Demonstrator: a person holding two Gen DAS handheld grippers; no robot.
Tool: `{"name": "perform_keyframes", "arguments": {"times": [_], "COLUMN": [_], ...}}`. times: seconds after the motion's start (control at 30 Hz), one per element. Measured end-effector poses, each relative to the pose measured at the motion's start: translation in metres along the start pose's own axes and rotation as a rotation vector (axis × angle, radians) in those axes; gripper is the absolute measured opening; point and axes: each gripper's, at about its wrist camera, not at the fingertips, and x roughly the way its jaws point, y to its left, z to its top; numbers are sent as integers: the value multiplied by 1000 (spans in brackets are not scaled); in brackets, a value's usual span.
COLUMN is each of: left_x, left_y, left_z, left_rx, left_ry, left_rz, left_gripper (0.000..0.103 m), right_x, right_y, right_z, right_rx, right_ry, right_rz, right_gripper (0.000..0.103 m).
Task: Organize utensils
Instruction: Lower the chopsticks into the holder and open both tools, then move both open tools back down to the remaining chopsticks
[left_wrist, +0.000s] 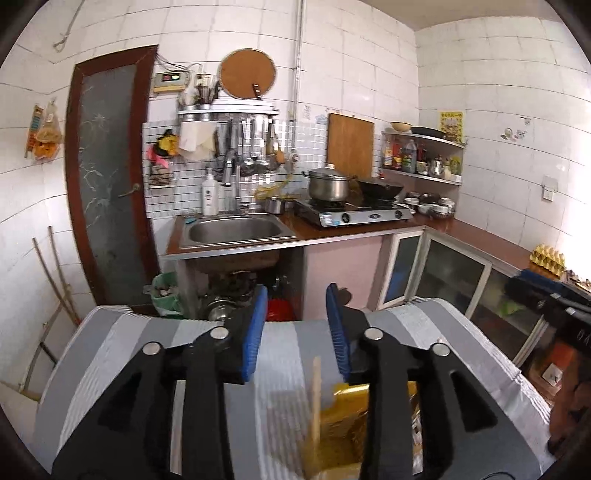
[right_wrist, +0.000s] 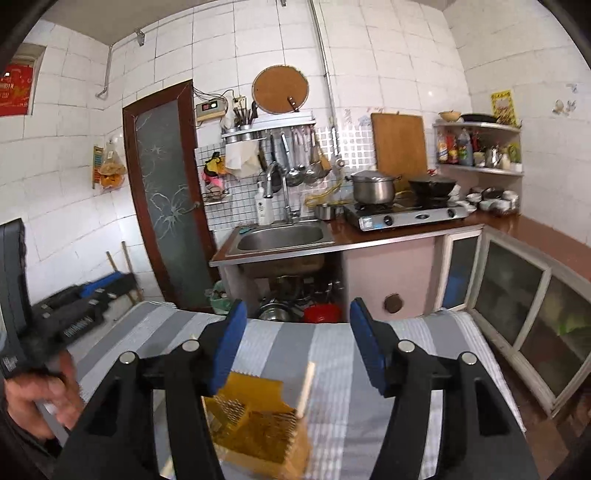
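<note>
Left wrist view: the left tongs (left_wrist: 295, 332) gape wide, holding nothing. The yellow utensil basket (left_wrist: 343, 424) sits on the striped bench (left_wrist: 110, 350), near and slightly right of them, a chopstick (left_wrist: 316, 398) standing upright.

Right wrist view: the right tongs (right_wrist: 295, 347) gape empty; the basket (right_wrist: 255, 421) lies near and left, so neither seems clearly closer.

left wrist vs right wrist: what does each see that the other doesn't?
Left wrist only: an egg tray on the counter at far right, and a wooden stick standing by the yellow basket.

Right wrist only: a red poster high on the left wall, and the person's left hand.

Both: sink, stove, steel pot, striped cloth, the basket, and open, empty tongs, left and right.
</note>
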Motion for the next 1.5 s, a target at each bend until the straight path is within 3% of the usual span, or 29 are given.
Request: {"name": "perform_keyframes", "arguments": {"times": [0.07, 0.13, 0.17, 0.5, 0.67, 0.8, 1.1, 1.5], "left_x": [-12, -28, -38, -110, -135, -149, -145, -114], "left_y": [13, 32, 46, 108, 115, 120, 118, 99], "left_z": [-7, -21, -33, -157, -214, -248, -269, -254], "left_rx": [-2, -22, -40, -45, -57, -92, -104, -80], "left_ry": [9, 13, 17, 112, 185, 244, 305, 353], "left_rz": [18, 47, 73, 253, 268, 258, 242, 209], "left_gripper": [41, 65, 67, 67, 67, 67, 67, 67], "right_x": [-14, -28, -35, -113, -145, -157, -144, -120], "right_y": [-7, -18, -24, -59, -58, -52, -52, -45], "right_z": [-7, -20, -29, -158, -218, -244, -255, -255], "right_rx": [-10, -12, -18, 41, 89, 109, 112, 90], "right_ry": [4, 27, 45, 159, 213, 254, 299, 332], "right_rz": [-29, -74, -127, -242, -252, -252, -240, -233], "right_gripper": [58, 58, 58, 59, 59, 59, 59, 59]}}
